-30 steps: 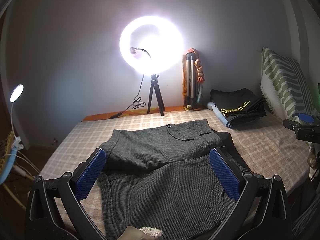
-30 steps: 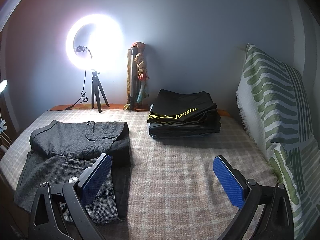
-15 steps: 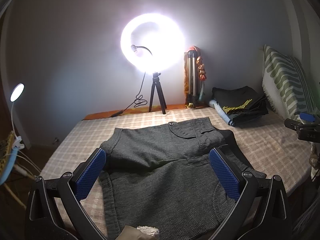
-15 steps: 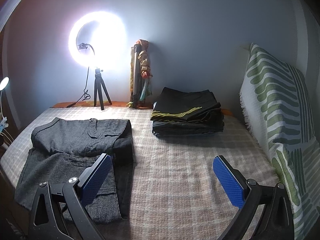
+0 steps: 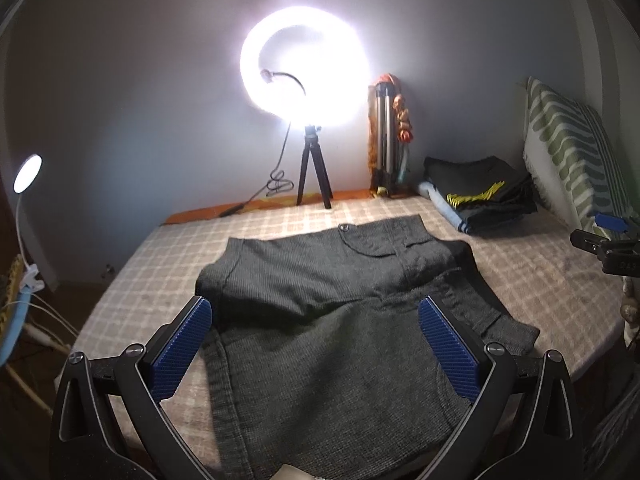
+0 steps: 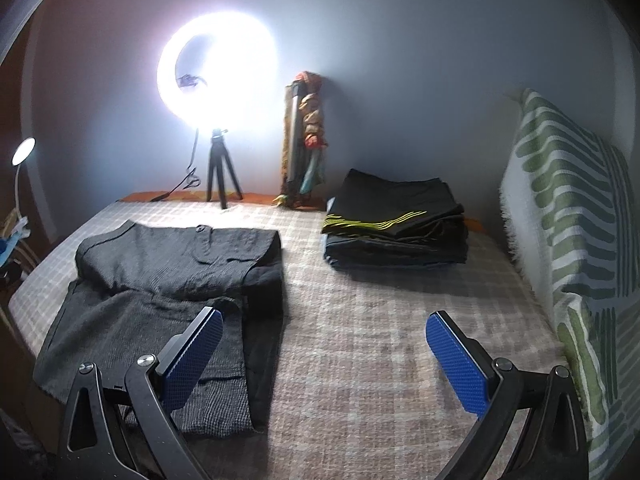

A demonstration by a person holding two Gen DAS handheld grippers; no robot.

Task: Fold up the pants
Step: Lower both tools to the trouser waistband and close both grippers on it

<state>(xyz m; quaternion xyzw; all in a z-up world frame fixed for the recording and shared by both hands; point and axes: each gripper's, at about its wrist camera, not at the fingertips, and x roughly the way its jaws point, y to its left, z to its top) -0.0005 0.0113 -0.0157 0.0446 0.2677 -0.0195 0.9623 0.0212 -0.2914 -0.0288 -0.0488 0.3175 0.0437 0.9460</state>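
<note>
Dark grey pants (image 5: 332, 320) lie on the checked bed, with the waist part and its button folded over on top at the far side. They also show in the right wrist view (image 6: 160, 288) at the left. My left gripper (image 5: 316, 344) is open and empty, held above the near half of the pants. My right gripper (image 6: 324, 354) is open and empty, above the bare bedcover just right of the pants' dark edge. Its tip shows at the right edge of the left wrist view (image 5: 608, 248).
A stack of folded dark clothes (image 6: 396, 224) sits at the back right of the bed. A green-striped pillow (image 6: 572, 232) leans along the right side. A lit ring light on a tripod (image 5: 308, 120) and a folded tripod (image 5: 386, 140) stand at the wall. A small lamp (image 5: 26, 168) is at the left.
Both grippers have drawn back and up a little from the pants, staying open. The right wrist view has swung slightly right. The pants have not moved.
</note>
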